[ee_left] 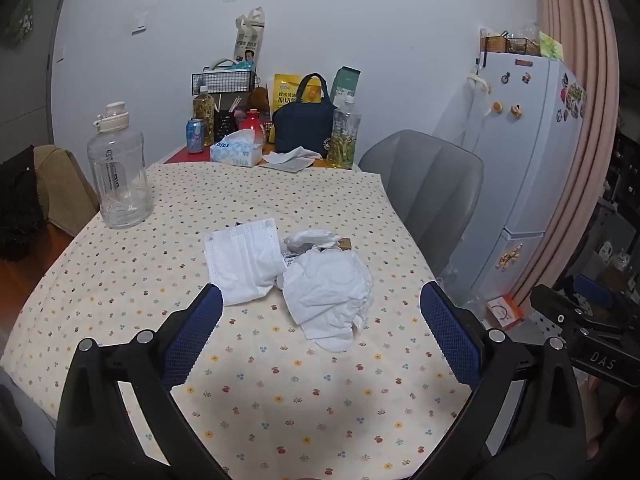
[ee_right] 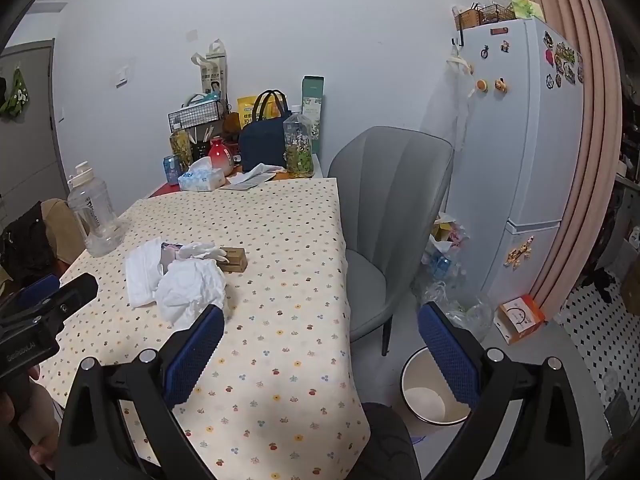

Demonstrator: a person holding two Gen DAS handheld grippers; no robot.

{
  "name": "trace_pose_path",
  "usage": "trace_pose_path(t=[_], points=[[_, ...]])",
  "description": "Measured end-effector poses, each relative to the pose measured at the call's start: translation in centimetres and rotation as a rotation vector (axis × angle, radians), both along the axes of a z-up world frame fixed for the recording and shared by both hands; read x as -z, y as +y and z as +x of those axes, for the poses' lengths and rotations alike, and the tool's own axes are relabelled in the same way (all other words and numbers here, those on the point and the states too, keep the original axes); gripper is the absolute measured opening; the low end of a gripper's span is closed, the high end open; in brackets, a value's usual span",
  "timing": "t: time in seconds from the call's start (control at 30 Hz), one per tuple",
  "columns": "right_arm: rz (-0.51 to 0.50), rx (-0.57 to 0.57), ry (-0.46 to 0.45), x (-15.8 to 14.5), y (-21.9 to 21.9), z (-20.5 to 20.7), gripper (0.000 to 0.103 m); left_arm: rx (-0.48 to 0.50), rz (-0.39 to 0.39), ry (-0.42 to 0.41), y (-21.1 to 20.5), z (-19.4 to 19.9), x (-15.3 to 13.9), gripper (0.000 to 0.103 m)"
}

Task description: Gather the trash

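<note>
While both of your blue-padded black grippers hang spread wide and empty above the near edge of the table, the rubbish waits a little farther in. Your left gripper (ee_left: 320, 332) faces the pile almost squarely; your right gripper (ee_right: 320, 344) points off the table's right edge, its right finger over the white round waste bin (ee_right: 412, 380) standing on the floor near you.

Nearest on the cream, flower-dotted tablecloth (ee_left: 280, 400) lies the crumpled white tissue wad (ee_left: 328, 292). It looks feather-light and soft, likely to flatten under the pads, so pinch through its thickest middle bulge rather than a loose corner that could tear or slip. Touching its left side lies the flat white pleated face mask (ee_left: 244, 264), limp and thin; take it by the rumpled near-right edge where it lifts off the cloth. Just beyond the wad sit a smaller twisted white scrap (ee_left: 312, 237) and a small brown cardboard box (ee_right: 234, 260), stiff enough to grip across its short sides.

Farther left stands the clear plastic water jug (ee_left: 120, 176), apart from the pile.
</note>
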State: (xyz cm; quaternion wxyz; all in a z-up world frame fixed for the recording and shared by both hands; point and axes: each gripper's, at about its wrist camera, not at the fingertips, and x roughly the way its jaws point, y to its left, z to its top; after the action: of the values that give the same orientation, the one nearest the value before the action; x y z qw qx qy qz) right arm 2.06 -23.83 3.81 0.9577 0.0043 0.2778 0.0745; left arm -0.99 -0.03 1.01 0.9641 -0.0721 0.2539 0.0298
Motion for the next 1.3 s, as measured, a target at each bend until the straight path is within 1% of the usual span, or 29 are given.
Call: trace_pose_path(t=[0.13,0.67,0.97,1.3], points=[[0.006,0.007,-0.003,-0.1,-0.4,0.1,0.095,0.004,-0.006,0.013,0.1,0.2,0.1,0.098],[0.012,0.011,0.010,0.7,-0.4,0.6,0.095,-0.007,-0.006,0.023,0.3,0.7,0.6,0.098],[0.023,0.024,0.021,1.1,-1.4,0.9,0.095,-0.014,-0.015,0.031,0.4,1.0,1.2,0.098],[0.020,0.017,0.030,1.4,-1.0,1.2,0.095,-0.017,-0.023,0.032,0.7,0.9,1.4,0.098]])
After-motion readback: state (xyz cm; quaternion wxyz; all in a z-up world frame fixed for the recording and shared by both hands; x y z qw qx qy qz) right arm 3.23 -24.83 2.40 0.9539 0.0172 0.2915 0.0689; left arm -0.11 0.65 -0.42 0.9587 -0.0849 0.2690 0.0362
